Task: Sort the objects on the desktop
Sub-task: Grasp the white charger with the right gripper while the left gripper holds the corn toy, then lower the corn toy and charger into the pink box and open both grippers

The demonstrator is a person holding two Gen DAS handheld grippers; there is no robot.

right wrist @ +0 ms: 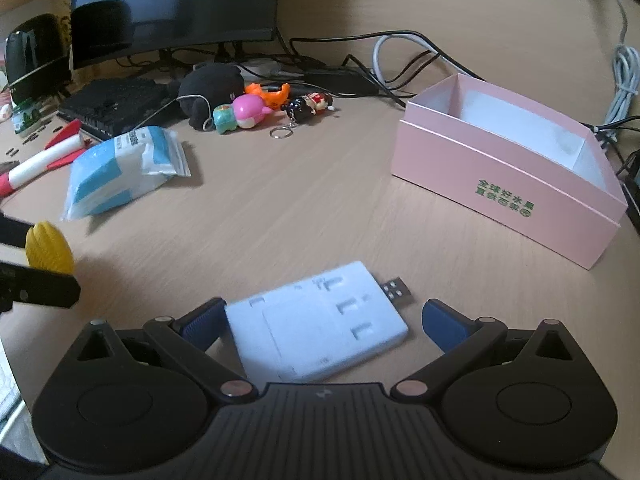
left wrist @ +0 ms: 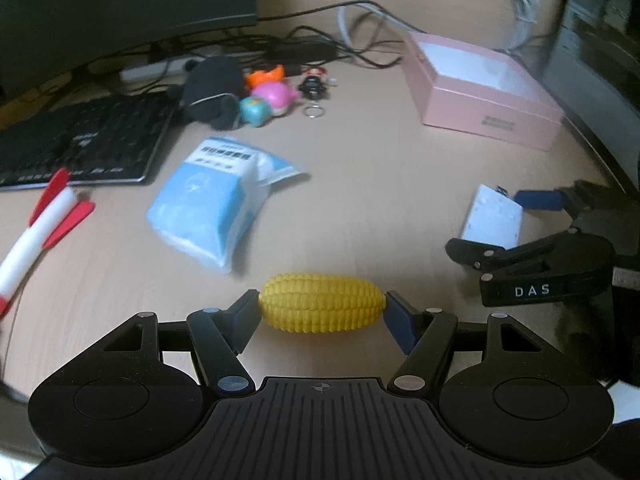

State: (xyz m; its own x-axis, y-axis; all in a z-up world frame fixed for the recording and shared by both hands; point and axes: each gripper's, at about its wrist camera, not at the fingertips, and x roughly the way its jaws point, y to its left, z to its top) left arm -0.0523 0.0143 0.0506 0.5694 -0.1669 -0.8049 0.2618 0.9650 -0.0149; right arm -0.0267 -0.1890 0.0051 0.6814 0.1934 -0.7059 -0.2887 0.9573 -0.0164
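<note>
My left gripper (left wrist: 322,310) is shut on a yellow toy corn cob (left wrist: 322,303), a pad on each end. The corn also shows at the left edge of the right wrist view (right wrist: 48,252). My right gripper (right wrist: 320,320) is open around a white USB device (right wrist: 320,326) lying flat on the desk; the left pad touches it, the right pad stands apart. That device and the right gripper (left wrist: 532,232) show at the right of the left wrist view. An open pink box (right wrist: 500,184) stands at the right, empty inside.
A blue-white packet (right wrist: 120,168), a red-white toy rocket (right wrist: 44,160), a black plush (right wrist: 212,88), small toys (right wrist: 248,110) and a keychain figure (right wrist: 308,106) lie further back. A keyboard (left wrist: 80,140), monitor and cables are behind.
</note>
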